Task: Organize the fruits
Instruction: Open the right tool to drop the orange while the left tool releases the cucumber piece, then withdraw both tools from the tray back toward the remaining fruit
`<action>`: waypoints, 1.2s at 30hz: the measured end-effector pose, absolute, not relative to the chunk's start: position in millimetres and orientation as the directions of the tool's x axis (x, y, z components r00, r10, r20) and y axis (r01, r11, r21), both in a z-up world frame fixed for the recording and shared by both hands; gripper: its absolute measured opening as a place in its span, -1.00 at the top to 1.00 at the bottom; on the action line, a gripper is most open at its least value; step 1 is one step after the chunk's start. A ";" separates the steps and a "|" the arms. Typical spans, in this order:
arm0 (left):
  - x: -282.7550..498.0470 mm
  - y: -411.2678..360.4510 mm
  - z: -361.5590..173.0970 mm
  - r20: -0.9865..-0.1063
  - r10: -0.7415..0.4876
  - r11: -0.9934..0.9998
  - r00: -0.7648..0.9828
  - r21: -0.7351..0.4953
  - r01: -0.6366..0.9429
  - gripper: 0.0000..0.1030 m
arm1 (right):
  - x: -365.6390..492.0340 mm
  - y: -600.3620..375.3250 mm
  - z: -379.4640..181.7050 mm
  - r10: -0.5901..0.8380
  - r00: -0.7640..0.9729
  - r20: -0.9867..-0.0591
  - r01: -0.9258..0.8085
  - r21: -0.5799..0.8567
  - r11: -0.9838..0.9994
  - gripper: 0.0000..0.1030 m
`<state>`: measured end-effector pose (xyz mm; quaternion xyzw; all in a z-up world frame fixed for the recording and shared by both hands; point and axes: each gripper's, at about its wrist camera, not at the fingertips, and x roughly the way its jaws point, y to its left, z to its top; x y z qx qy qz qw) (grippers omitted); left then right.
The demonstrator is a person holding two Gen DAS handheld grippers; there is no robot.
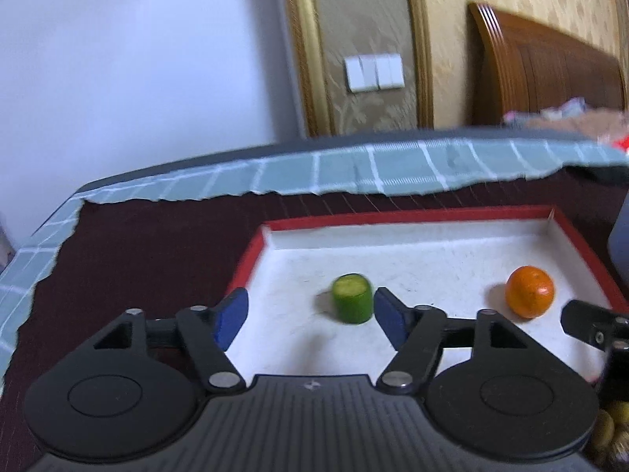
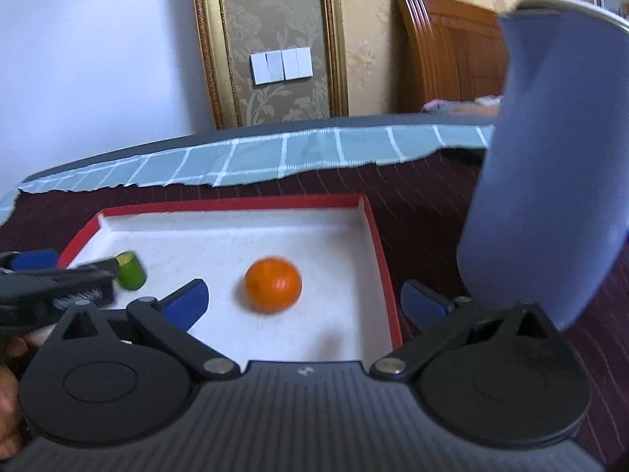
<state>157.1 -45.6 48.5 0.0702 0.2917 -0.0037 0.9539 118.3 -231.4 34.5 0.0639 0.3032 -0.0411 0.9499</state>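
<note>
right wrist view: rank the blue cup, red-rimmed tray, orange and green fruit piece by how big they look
1. red-rimmed tray
2. blue cup, though it sits very near the camera, so its rank against the tray is unsure
3. orange
4. green fruit piece, partly hidden

Orange mandarin [image 2: 273,284], green fruit [image 1: 352,298], red-rimmed white tray [image 1: 412,213]

Small green fruit piece [image 1: 352,298] with a flat cut top, standing up on the white floor of the red-edged tray [image 1: 412,212], nearer the left edge, round orange [image 1: 529,292] sitting apart from it, close to the tray's right edge
</note>
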 end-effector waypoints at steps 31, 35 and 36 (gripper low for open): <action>19.1 -6.4 5.4 -0.546 -0.157 0.981 0.823 0.013 0.196 -0.36 | -14.7 -252.0 -11.5 0.083 0.885 -0.458 -0.014 0.153 0.988 -1.00; 19.7 -8.8 4.0 -0.549 -0.197 0.973 0.812 -0.011 0.229 -0.36 | -14.3 -252.2 -12.4 0.080 0.885 -0.459 -0.010 0.153 0.988 -1.00; 20.0 -9.9 3.9 -0.550 -0.200 0.973 0.811 -0.011 0.232 -0.34 | -14.7 -251.6 -11.8 0.078 0.885 -0.459 -0.011 0.147 0.989 -1.00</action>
